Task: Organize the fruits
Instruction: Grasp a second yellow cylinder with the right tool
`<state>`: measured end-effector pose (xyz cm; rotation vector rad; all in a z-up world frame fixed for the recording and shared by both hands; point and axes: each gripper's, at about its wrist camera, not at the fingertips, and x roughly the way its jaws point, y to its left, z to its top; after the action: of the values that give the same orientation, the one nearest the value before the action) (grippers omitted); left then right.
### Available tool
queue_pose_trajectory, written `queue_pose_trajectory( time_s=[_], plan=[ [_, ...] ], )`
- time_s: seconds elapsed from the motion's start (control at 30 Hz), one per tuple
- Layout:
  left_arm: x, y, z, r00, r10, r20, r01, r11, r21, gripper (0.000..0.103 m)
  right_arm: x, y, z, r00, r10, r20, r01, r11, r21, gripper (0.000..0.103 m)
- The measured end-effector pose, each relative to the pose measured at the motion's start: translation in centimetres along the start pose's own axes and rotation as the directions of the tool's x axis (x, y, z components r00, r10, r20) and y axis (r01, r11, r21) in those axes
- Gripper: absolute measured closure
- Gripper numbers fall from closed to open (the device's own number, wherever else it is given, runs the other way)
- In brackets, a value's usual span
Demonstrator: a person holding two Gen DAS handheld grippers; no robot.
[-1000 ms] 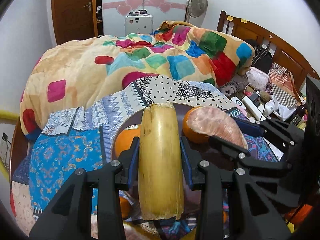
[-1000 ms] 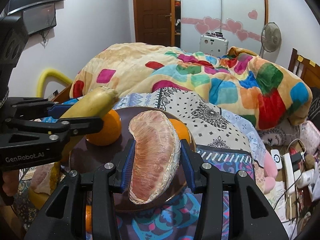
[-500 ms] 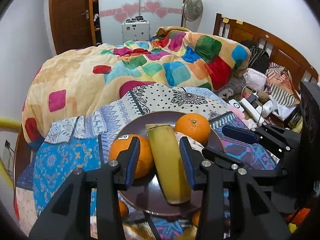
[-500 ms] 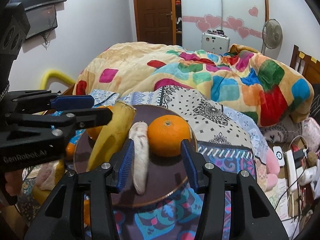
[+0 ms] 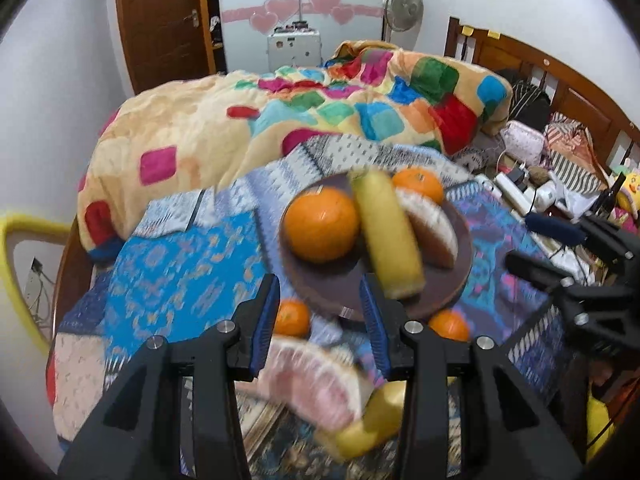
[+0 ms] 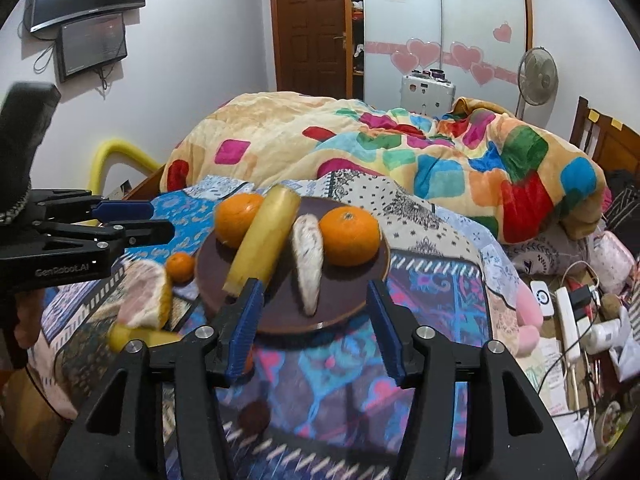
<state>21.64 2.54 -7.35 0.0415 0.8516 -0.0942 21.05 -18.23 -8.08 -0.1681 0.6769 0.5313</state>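
A dark round plate (image 6: 372,280) sits on the patterned cloth (image 6: 432,320) spread over the near end of the bed. On it, from left to right in the right wrist view, lie an orange (image 6: 236,220), a long yellow banana piece (image 6: 264,244) running from far to near, a pale pink pomelo wedge (image 6: 308,256) standing on its edge, and a second orange (image 6: 350,236). The banana piece leans against the left orange, and the wedge lies between the banana piece and the right orange.

Off the plate on the left, a small orange (image 6: 180,267) rests on the cloth just beside the rim. Nearer and further left lie another pomelo wedge (image 6: 144,300) and, touching it on its near side, a yellow banana (image 6: 136,338). In the left wrist view one more small orange (image 5: 450,325) sits by the near rim of the plate.

The left gripper (image 5: 320,320) hangs over the cloth near the plate's near-left edge, fingers spread apart and holding nothing. The right gripper (image 6: 314,326) hangs over the near rim of the plate, its blue-padded fingers (image 6: 244,324) also wide apart and empty.

Behind the plate a bright patchwork blanket (image 6: 400,148) is heaped across the bed, and a fan (image 6: 538,74) stands by the far wall.
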Motion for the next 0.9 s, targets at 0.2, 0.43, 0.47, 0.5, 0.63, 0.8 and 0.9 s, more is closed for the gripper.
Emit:
queue_pose_trajectory(
  time_s=[0.2,0.43,0.47,0.5,0.63,0.8,0.9],
  plan=[
    [-0.2,1.9,-4.2,0.998,0.020,-0.060,-0.021,1.000,-0.018,0.060,-1.1,1.6,-2.3,1.000,-0.005,-0.014,0.005,1.000,-0.025,0.051],
    [-0.9,3.7,-7.4,0.996,0.063,-0.069,-0.067,0.996,-0.056,0.050,-1.0,3.4,-4.8,0.999,-0.020,-0.027,0.018,0.998,-0.054,0.044],
    [-1.0,3.8,-7.6,0.996,0.055,-0.067,-0.059,0.996,-0.062,0.050,-1.0,3.6,-5.0,0.999,-0.022,-0.027,0.021,0.998,-0.054,0.043],
    [-1.1,4.0,-7.9,0.997,0.044,-0.065,-0.048,0.997,-0.062,0.050,-0.7,3.7,-5.2,0.999,-0.021,-0.028,0.019,0.998,-0.051,0.042],
    [-0.4,4.2,-8.5,0.995,0.050,-0.085,-0.054,0.998,-0.041,0.050,0.0,4.0,-5.8,0.999,-0.004,-0.048,0.002,0.999,-0.041,0.041],
    [1.9,4.2,-8.4,0.991,0.039,-0.128,-0.041,0.999,-0.018,0.050,1.2,4.1,-6.2,0.997,-0.007,-0.071,0.005,0.999,-0.031,0.041],
    [2.6,4.0,-8.0,0.991,0.054,-0.119,-0.053,0.999,0.008,0.046,1.9,4.2,-6.2,0.996,-0.001,-0.087,-0.002,1.000,-0.029,0.041]
  ],
)
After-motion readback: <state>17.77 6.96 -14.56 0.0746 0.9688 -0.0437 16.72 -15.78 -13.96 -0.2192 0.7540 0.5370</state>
